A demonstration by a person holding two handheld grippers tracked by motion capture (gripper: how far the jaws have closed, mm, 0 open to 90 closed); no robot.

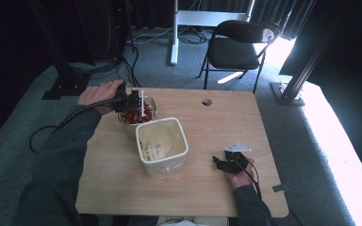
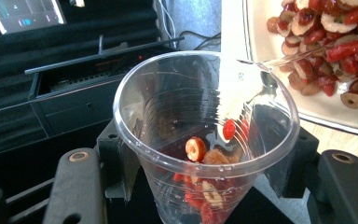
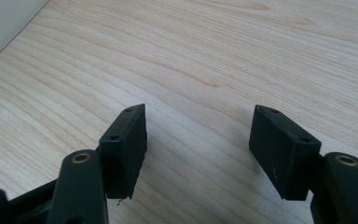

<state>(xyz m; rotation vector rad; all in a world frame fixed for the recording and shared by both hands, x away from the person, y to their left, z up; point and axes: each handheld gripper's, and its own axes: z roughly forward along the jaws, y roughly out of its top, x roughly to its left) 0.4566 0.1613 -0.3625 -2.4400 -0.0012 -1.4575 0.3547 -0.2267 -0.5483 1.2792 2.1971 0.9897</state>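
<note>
Plastic cup (image 2: 200, 140), clear and tilted, is sitting at the centre of the left gripper view, where we are seeing a few red and pale fruit slices (image 2: 200, 154) clinging inside it. Our left gripper (image 2: 205, 186) is clamping the cup between its two black jaws, one pressing on each side of the wall. Just past the cup's rim, at the upper right of that frame, a white dish (image 2: 256, 42) is holding a heap of the same red slices (image 2: 331, 42), and the rim is hanging at the dish's edge; whether they are touching we cannot quite tell.

In the high view we are holding the left gripper (image 1: 133, 100) at the upper left of the wooden table (image 1: 217, 122), over the slices there (image 1: 134, 114). A white square tub (image 1: 162, 146) is standing just below it in the frame, near the table's middle.

Our right gripper (image 1: 222, 164) is resting at the lower right of the table, well apart from the tub. In the right gripper view its jaws are standing wide apart (image 3: 198, 154) with bare wood grain between them.
</note>
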